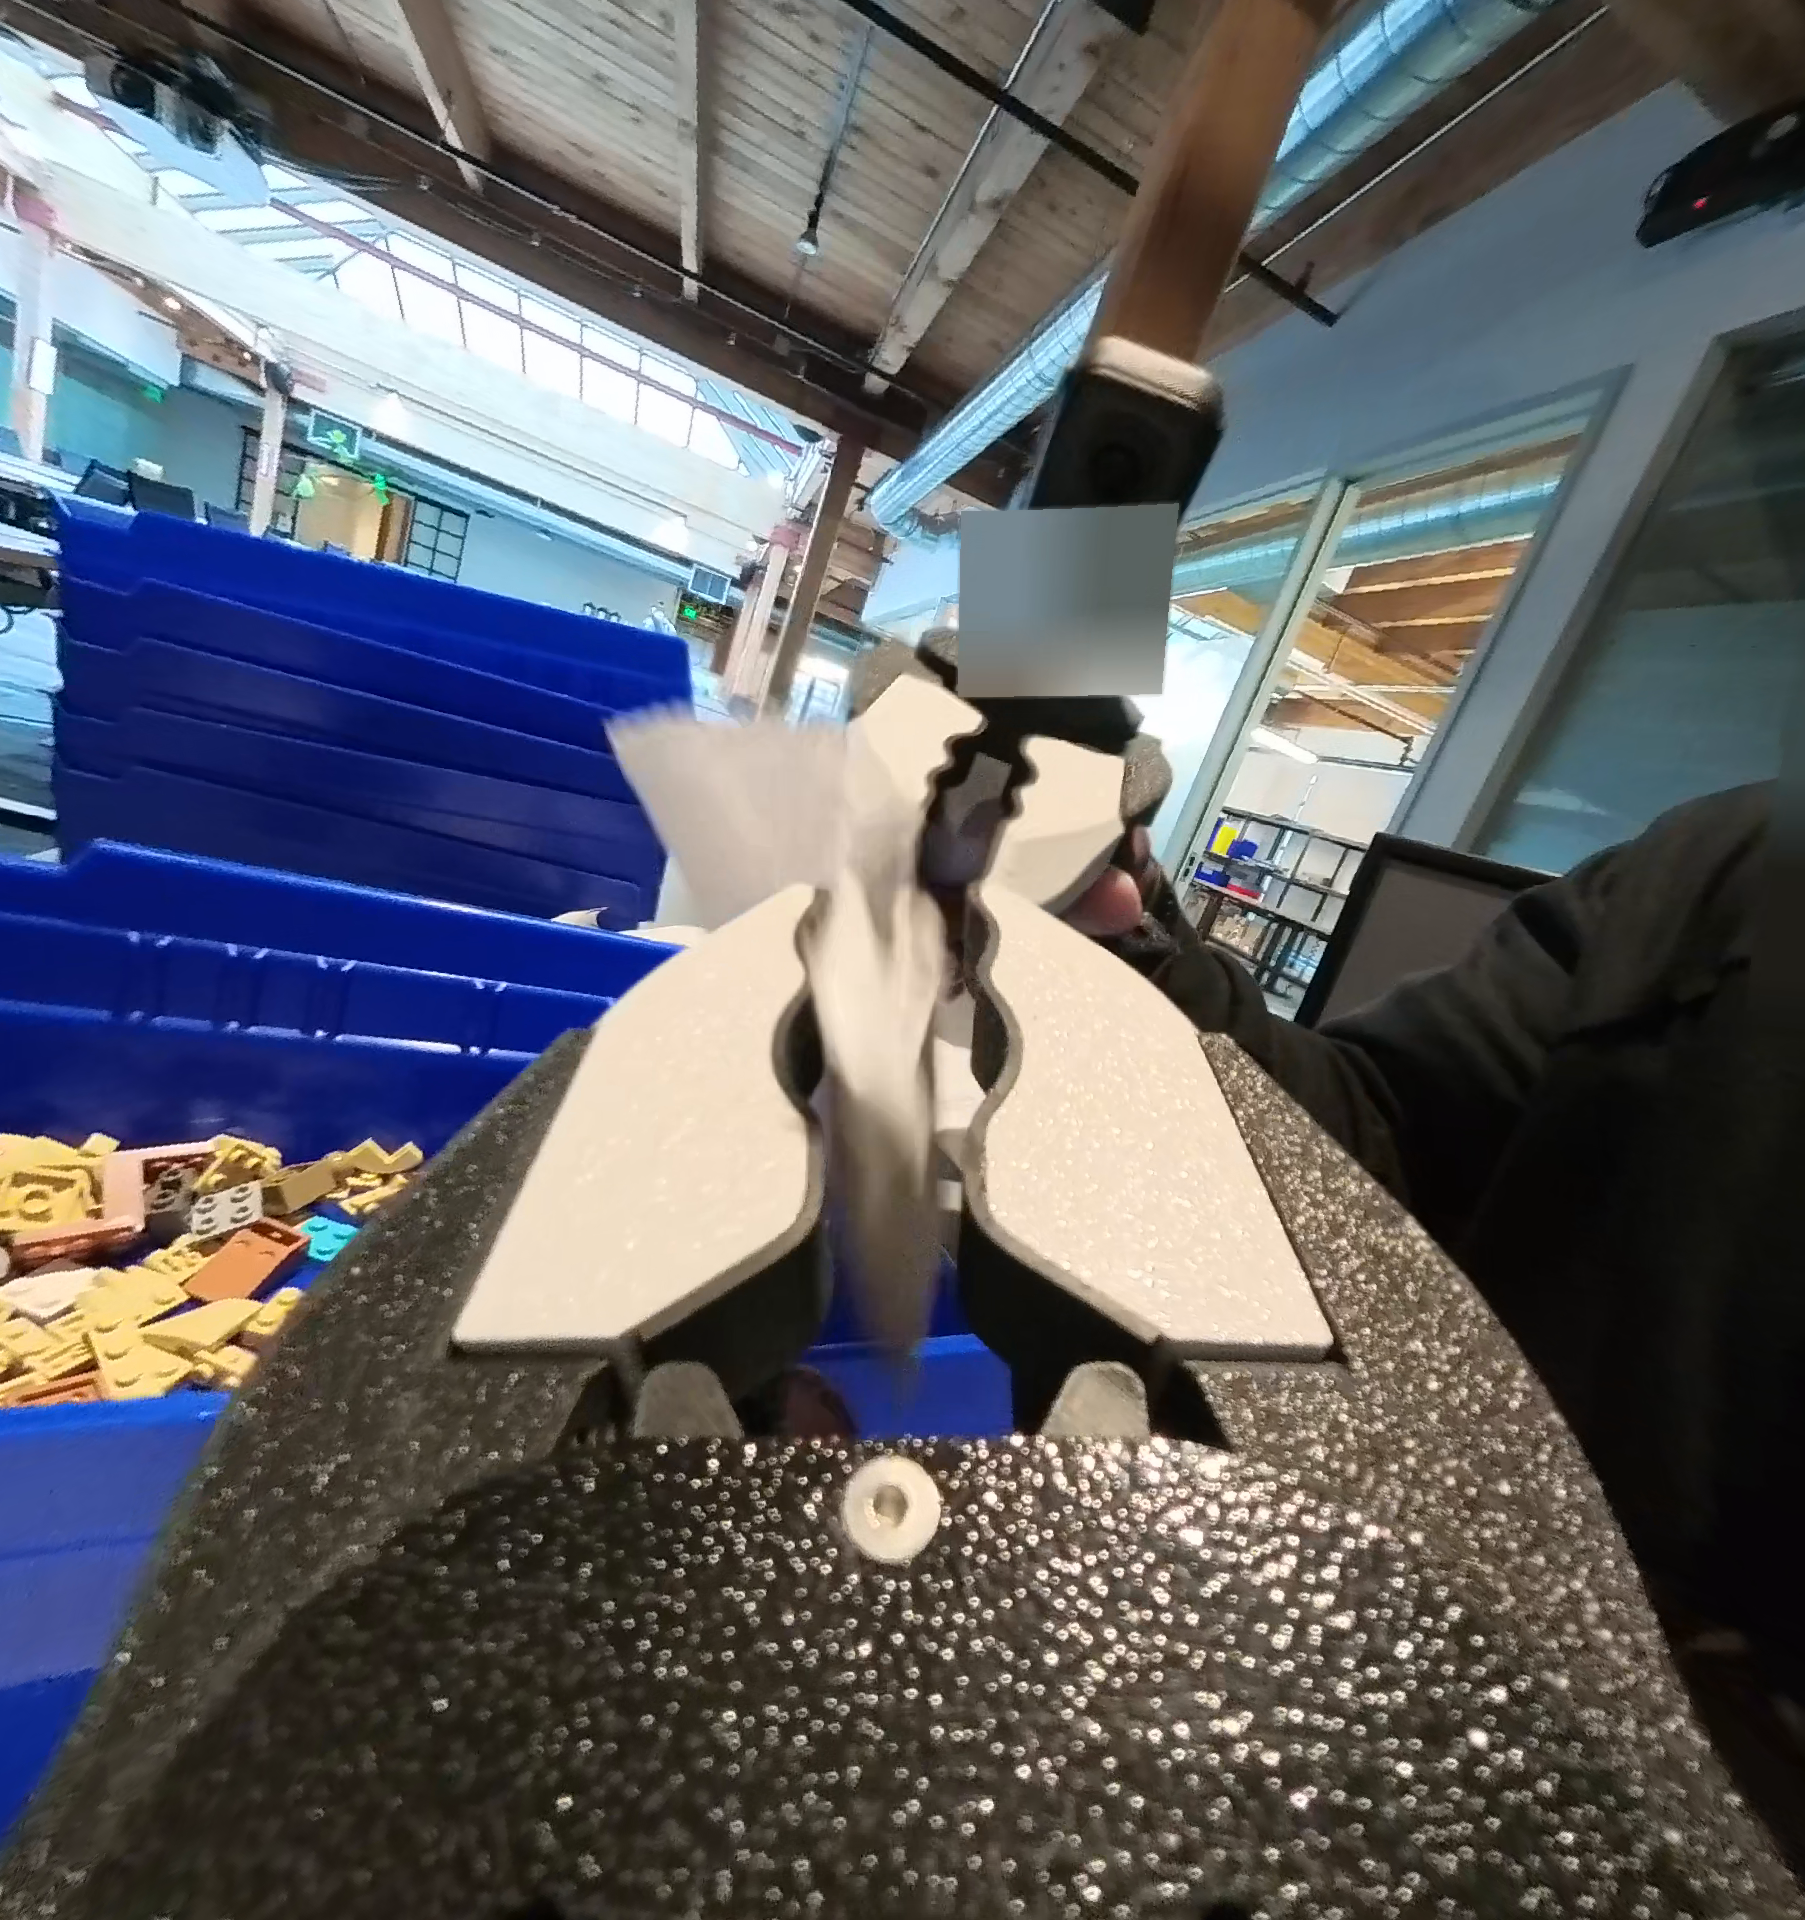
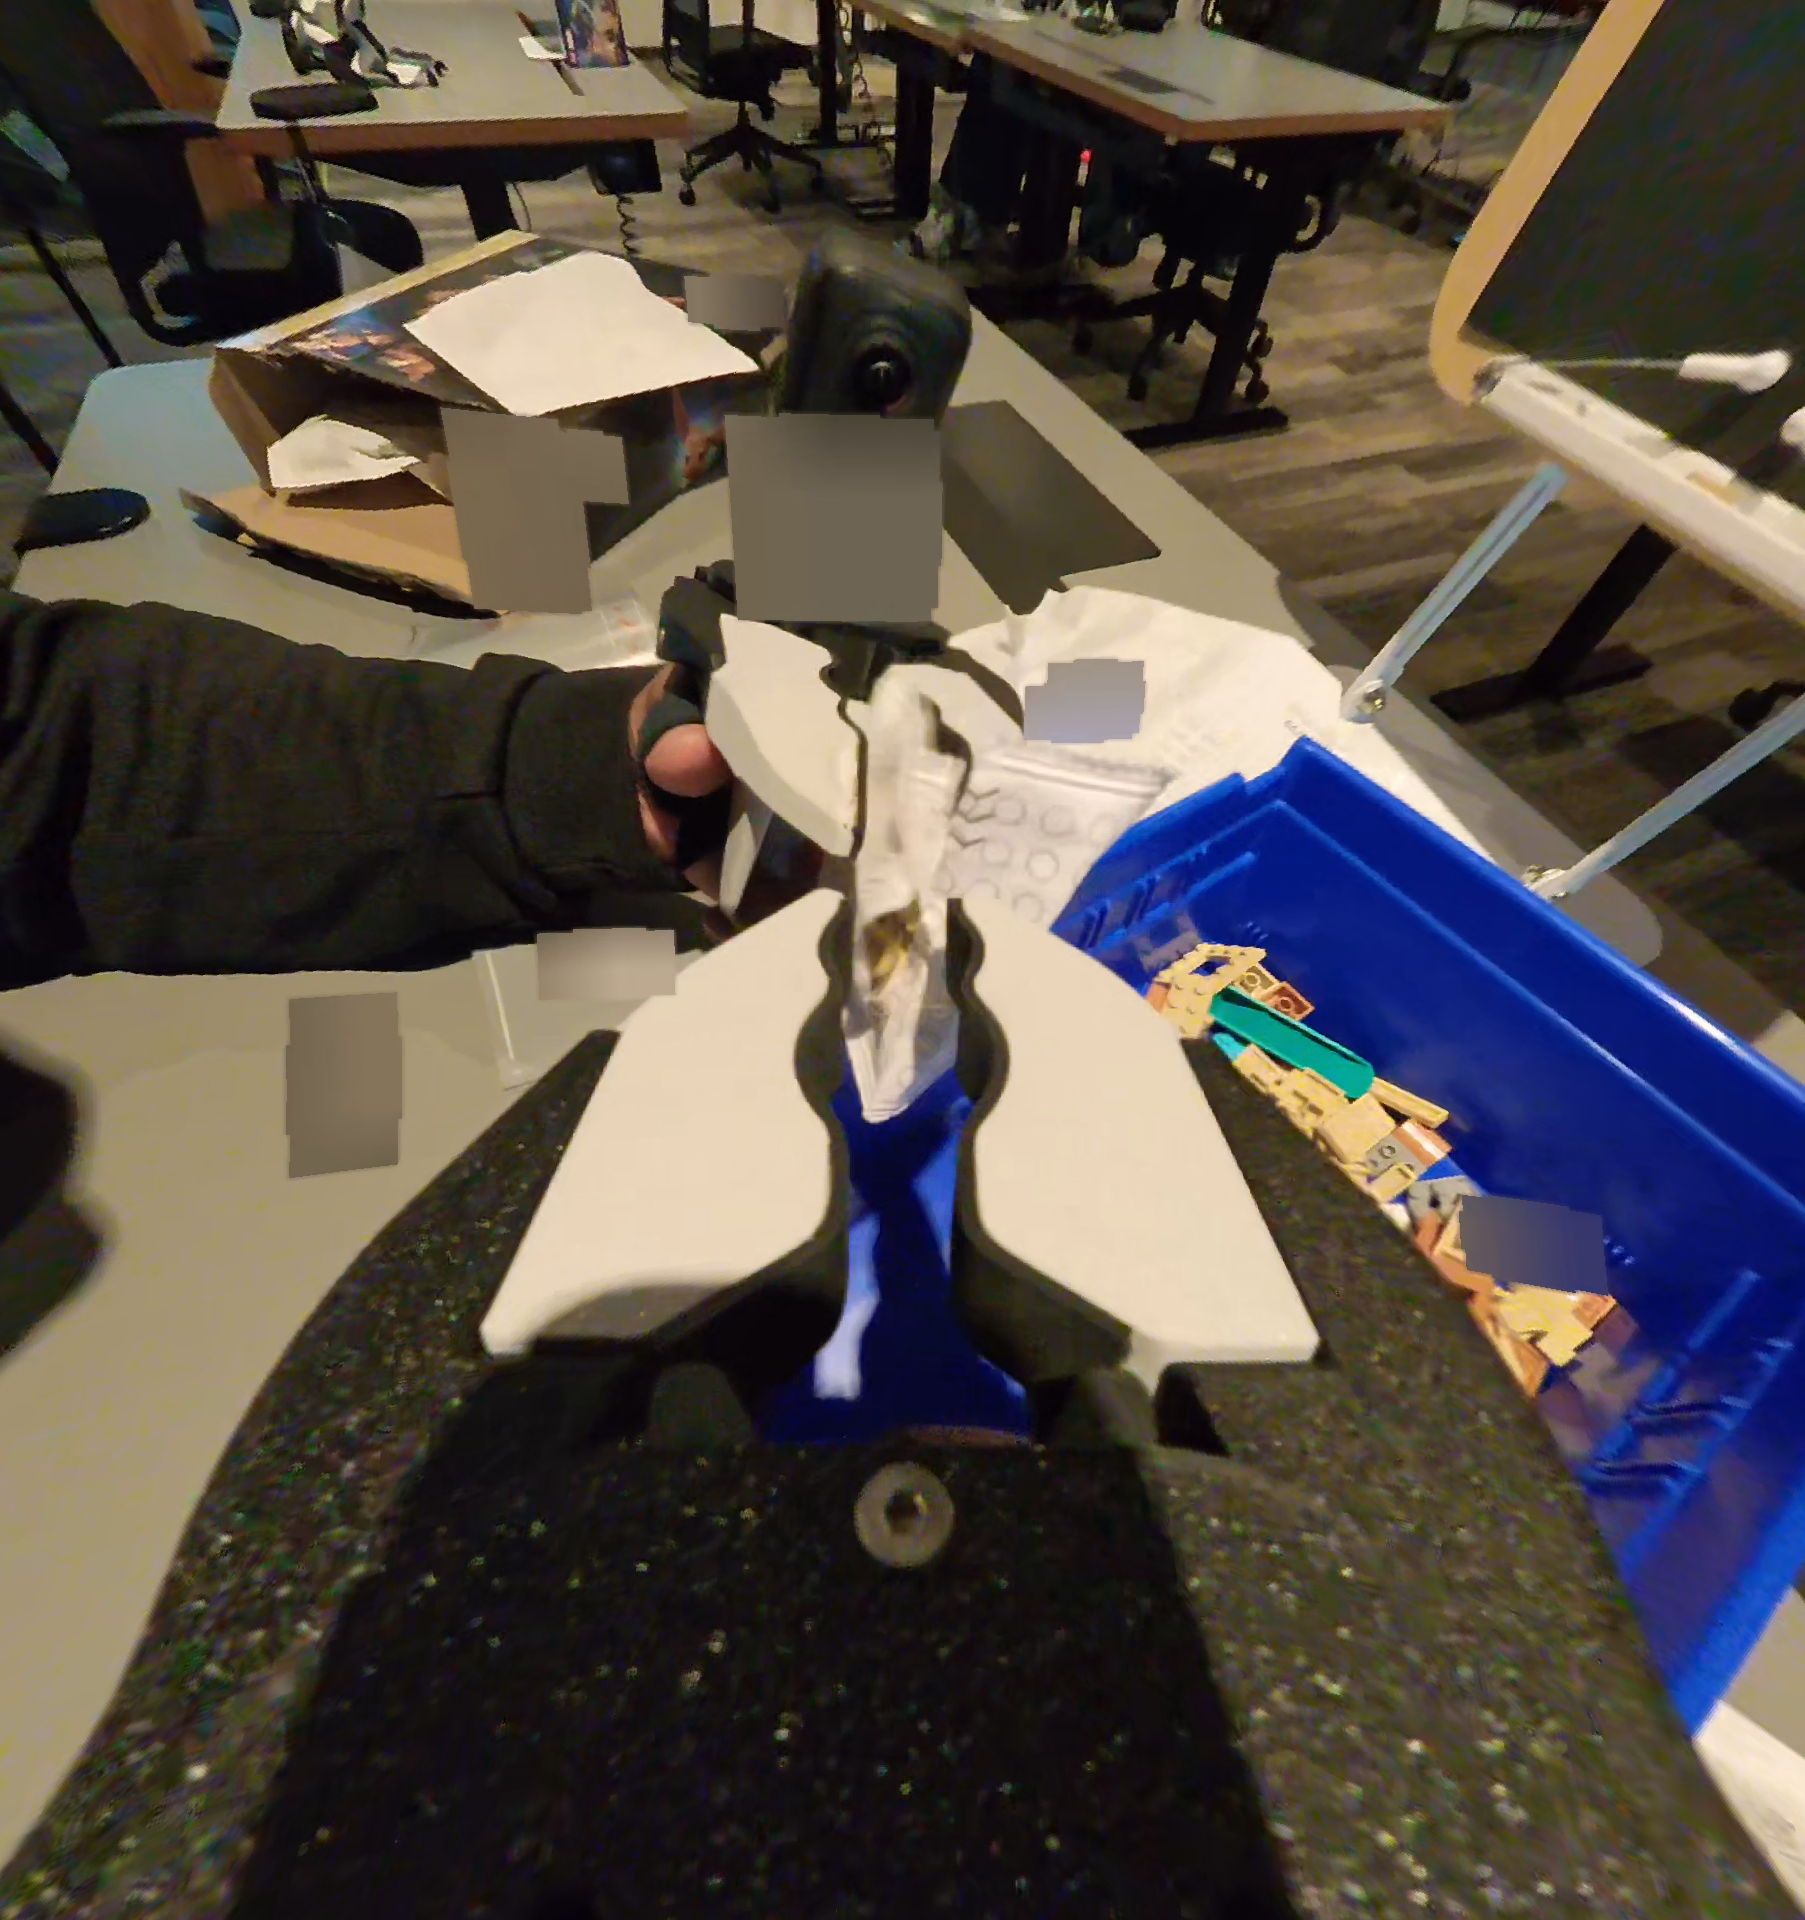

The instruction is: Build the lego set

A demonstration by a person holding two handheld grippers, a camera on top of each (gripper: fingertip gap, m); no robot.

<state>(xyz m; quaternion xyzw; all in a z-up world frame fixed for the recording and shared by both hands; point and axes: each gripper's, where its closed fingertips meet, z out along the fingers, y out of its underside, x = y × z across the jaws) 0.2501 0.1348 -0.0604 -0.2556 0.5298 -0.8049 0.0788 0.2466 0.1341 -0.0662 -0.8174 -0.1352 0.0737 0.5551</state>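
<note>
A small crumpled white-and-clear plastic bag [image 1: 877, 1039] is stretched between my two grippers, above a blue bin. My left gripper [image 1: 890, 935] is shut on one end of it. My right gripper [image 1: 965, 821] faces it from just beyond, shut on the other end. In the right wrist view my right gripper [image 2: 898, 935] pinches the bag [image 2: 903, 831], with a few tan pieces showing inside. My left gripper [image 2: 856, 769] is held by a gloved hand. The blue bin [image 2: 1500, 987] holds loose tan, brown and teal Lego pieces [image 2: 1293, 1081]; the pieces also show in the left wrist view [image 1: 98, 1278].
More blue bins [image 1: 358, 707] are stacked behind the bin with the pieces. On the grey table [image 2: 150, 1247] lie a torn cardboard box [image 2: 358, 499], white paper sheets [image 2: 1220, 665], a clear bag [image 2: 1033, 821] and a dark flat panel [image 2: 1043, 499]. A person's black sleeve [image 2: 254, 779] reaches in from the left.
</note>
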